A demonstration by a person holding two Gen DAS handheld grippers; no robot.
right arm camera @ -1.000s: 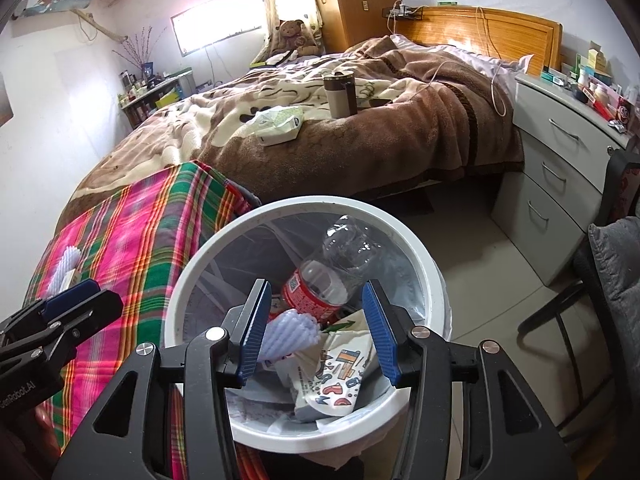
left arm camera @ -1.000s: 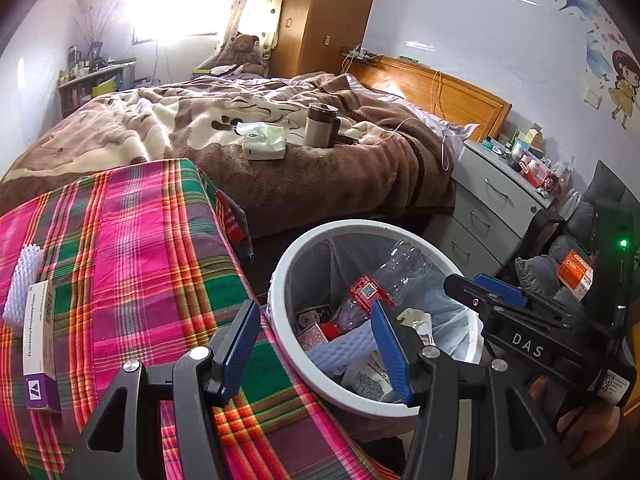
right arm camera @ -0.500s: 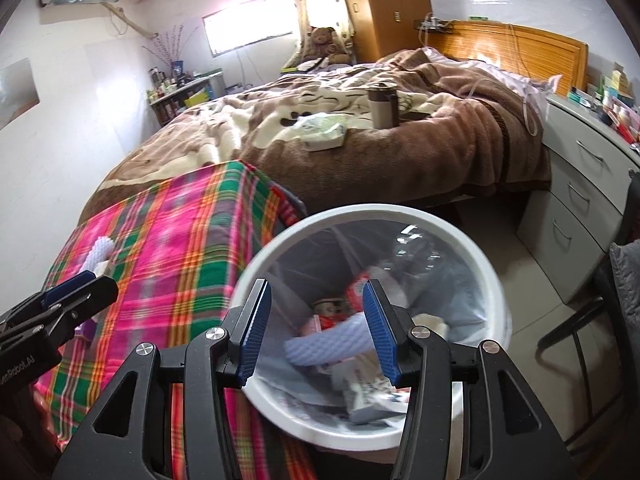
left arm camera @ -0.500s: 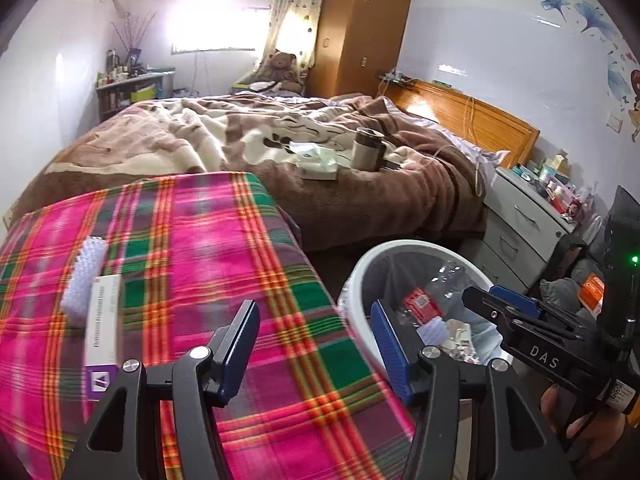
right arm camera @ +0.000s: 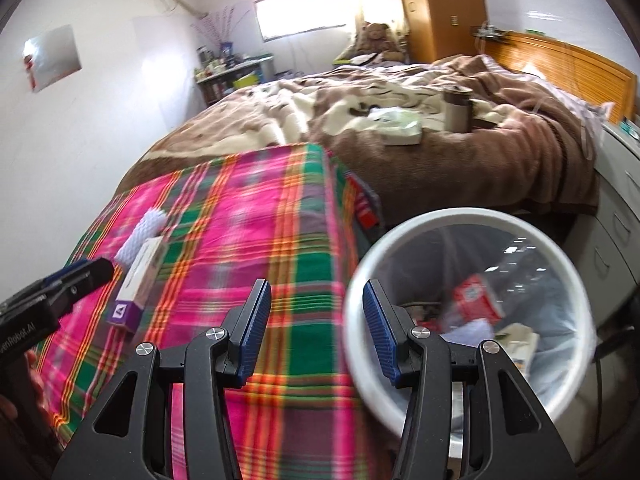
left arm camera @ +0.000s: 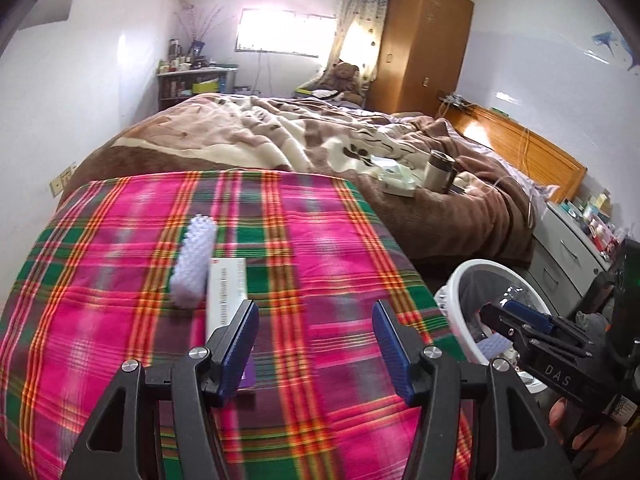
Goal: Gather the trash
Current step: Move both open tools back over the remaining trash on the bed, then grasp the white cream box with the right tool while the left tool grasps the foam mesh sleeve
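Observation:
A white bumpy foam piece (left arm camera: pixel 195 255) (right arm camera: pixel 141 236) and a long white box with a purple end (left arm camera: pixel 226 298) (right arm camera: pixel 138 285) lie side by side on the pink plaid tablecloth (left arm camera: pixel 312 248) (right arm camera: pixel 248 216). My left gripper (left arm camera: pixel 314 342) hovers open and empty above the cloth, its left finger over the box's near end. My right gripper (right arm camera: pixel 316 328) is open and empty, between the table's edge and the white trash bin (right arm camera: pixel 472 220) (left arm camera: pixel 460 292). The lined bin holds a clear bottle, a red pack and paper scraps.
Behind the table stands a bed under a brown blanket (left arm camera: pixel 320 140), with a steel mug (left arm camera: pixel 438 170) and a tissue pack (right arm camera: pixel 400 124) on it. A grey drawer unit (left arm camera: pixel 576 256) stands to the right of the bin. A wooden wardrobe (left arm camera: pixel 424 44) fills the far corner.
Both grippers have swung left, away from above the bin and toward the table. The foam piece and the box now lie ahead of the left gripper. The bin has slid to the right in both views.

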